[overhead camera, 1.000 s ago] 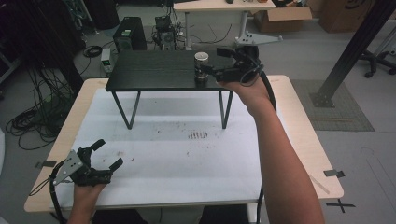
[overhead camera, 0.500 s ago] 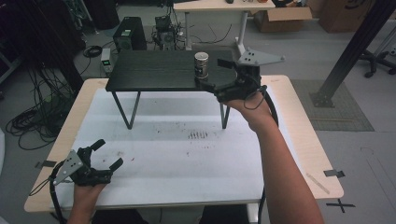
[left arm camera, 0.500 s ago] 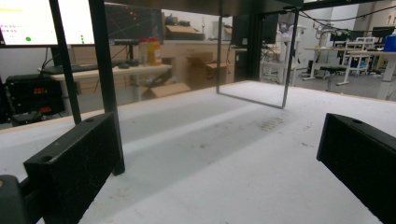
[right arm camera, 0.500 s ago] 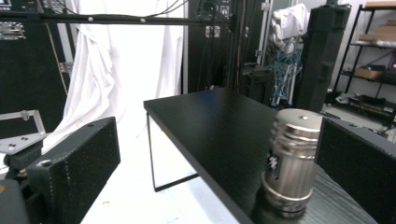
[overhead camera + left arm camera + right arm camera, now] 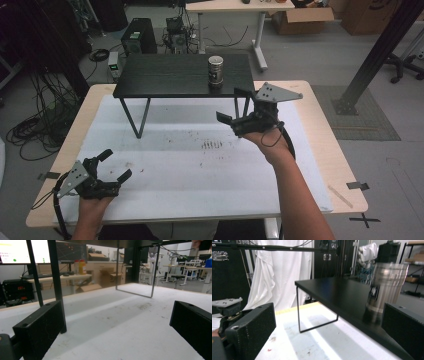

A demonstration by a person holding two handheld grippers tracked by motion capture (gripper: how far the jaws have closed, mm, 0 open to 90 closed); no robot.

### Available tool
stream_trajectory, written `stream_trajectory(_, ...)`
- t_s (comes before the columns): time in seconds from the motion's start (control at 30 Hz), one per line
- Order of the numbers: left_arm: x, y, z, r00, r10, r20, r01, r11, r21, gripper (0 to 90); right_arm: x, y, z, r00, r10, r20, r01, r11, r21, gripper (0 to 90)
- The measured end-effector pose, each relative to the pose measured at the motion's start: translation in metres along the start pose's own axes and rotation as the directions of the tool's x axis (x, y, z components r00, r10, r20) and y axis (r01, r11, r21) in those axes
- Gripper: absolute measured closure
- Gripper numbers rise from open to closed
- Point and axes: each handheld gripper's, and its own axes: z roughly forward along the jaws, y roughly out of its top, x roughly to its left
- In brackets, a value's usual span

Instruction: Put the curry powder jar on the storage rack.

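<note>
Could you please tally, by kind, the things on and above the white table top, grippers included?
Grippers: 2, the left gripper and the right gripper, both with jaws apart and holding nothing
Black raised shelves: 1, the shelf
Metal cans: 1, the can upright on the shelf
Total: 4

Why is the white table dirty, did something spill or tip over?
Nothing tipped. The can stands upright on the black shelf. The white table top just carries dark smudges and specks near its middle, like wear marks.
</note>
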Motion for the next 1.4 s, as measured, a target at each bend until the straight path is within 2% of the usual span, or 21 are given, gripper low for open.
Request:
stream_trajectory(0.37,0.0,0.0,0.0,1.0,-0.001,0.002,0.001,1.0,0.004,0.2,0.012,-0.046,0.0,0.9999,0.017,0.0,-0.017,1.0,0.007,0.0)
stream_trajectory(0.63,0.0,0.0,0.0,1.0,0.001,-0.001,-0.001,1.0,0.003,0.2,0.018,-0.073,0.0,0.9994,0.032,-0.012,-0.032,0.999,-0.031,0.0)
stream_trajectory(0.77,0.0,0.0,0.0,1.0,0.002,-0.001,-0.002,1.0,0.003,0.2,0.02,-0.089,0.001,0.9992,0.039,-0.004,-0.039,0.999,-0.026,0.0)
stream_trajectory(0.93,0.0,0.0,0.0,1.0,-0.002,0.0,0.002,1.0,0.005,0.2,0.02,-0.111,-0.001,0.9974,0.072,0.002,-0.072,0.997,-0.039,0.0)
stream_trajectory(1.1,0.0,0.0,0.0,1.0,-0.003,0.0,0.003,1.0,0.004,0.2,0.021,-0.132,-0.002,0.9941,0.108,0.015,-0.107,0.994,-0.029,0.0)
stream_trajectory(1.4,0.0,0.0,0.0,1.0,-0.001,0.0,0.001,1.0,0.003,0.2,0.021,-0.156,-0.004,0.9881,0.146,0.049,-0.144,0.989,-0.042,0.0)
